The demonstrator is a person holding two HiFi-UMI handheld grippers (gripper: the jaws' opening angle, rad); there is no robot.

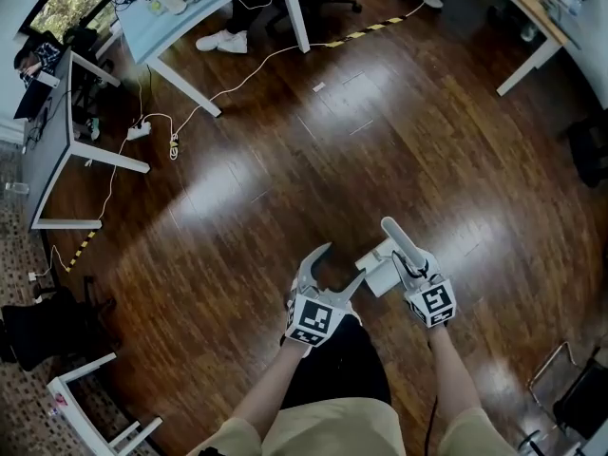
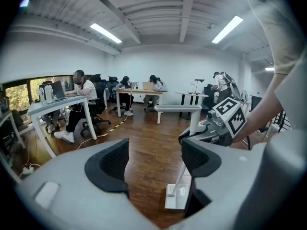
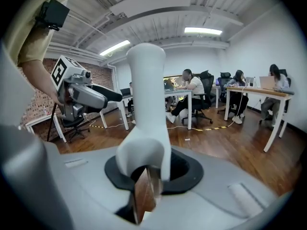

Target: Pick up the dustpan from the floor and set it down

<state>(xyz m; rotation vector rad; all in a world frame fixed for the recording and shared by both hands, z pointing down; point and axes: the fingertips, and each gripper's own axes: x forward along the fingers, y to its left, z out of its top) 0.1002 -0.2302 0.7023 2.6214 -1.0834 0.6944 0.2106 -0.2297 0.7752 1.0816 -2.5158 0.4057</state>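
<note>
From the head view, the pick-up is done. The right gripper (image 1: pixel 407 266) is clamped on the white handle (image 1: pixel 397 237) of the dustpan (image 1: pixel 380 275), whose pan end hangs low over the dark wood floor (image 1: pixel 285 160), just in front of the person's legs. The left gripper (image 1: pixel 344 260) sits just beside it with its jaws spread and nothing between them. What is left, by my reading, is the set-down and release. From this steep angle I cannot tell whether the pan touches the boards or hangs just clear of them.

In the left gripper view both jaws stand wide apart around bare air. Through the gap the white pan (image 2: pixel 176 197) shows low down against the floor, partly cut off by the gripper's own body, and contact with the floor is again unclear. A thin stem rises from it and disappears behind one jaw.

In the right gripper view the jaws are closed tight on the flared base of the handle, which stands up and fills the middle of the frame. The pan is out of sight below, so this view says nothing about its height.
</note>
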